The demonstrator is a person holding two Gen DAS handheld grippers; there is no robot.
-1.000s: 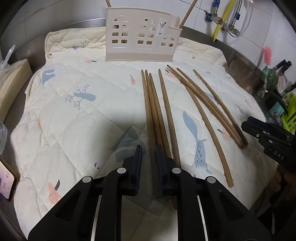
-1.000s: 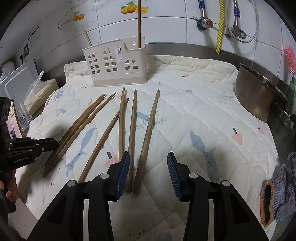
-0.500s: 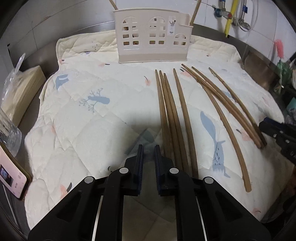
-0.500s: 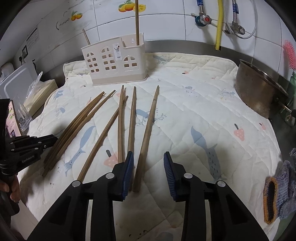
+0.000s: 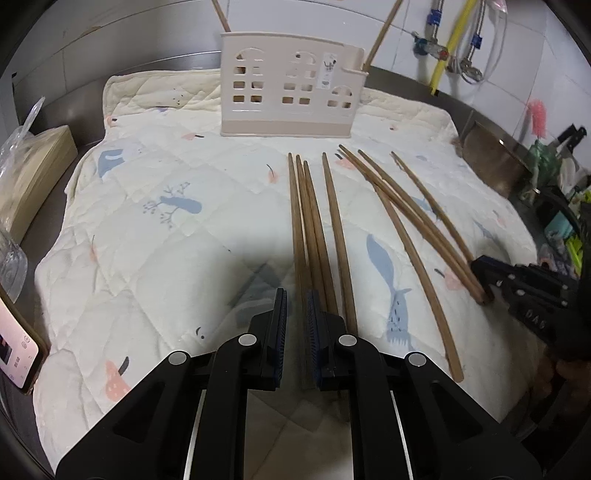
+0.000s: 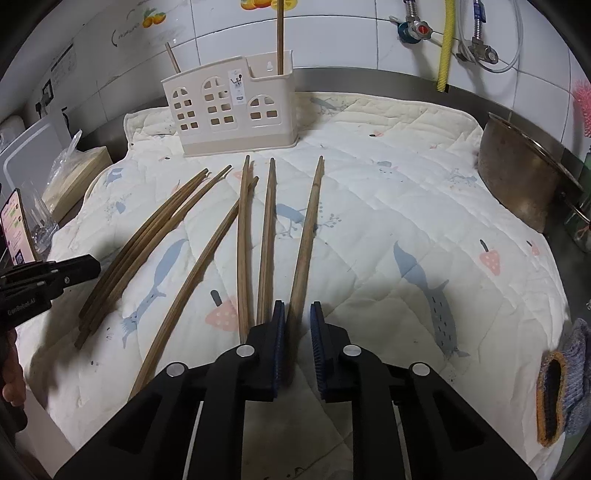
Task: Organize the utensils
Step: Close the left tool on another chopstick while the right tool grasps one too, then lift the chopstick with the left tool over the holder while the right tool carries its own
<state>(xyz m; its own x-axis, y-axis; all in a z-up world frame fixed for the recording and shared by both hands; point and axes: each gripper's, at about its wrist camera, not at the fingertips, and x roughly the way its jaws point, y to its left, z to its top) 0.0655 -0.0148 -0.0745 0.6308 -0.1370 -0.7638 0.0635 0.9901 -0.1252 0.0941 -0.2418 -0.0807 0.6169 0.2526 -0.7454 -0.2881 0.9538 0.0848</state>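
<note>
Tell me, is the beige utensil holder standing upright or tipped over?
Upright. The utensil holder stands on its base on the quilted mat, two chopsticks poking from its top.

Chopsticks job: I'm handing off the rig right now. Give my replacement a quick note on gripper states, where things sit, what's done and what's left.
Left gripper: narrowly open, straddling the near end of the leftmost chopstick, not clamped.
Right gripper: open around the near end of the rightmost chopstick, not gripped.
Cream holder stands at the far edge of the quilted mat.
Done: two chopsticks stand in the holder.
Left: eight lie on the mat; close, lift, drop them in.
</note>
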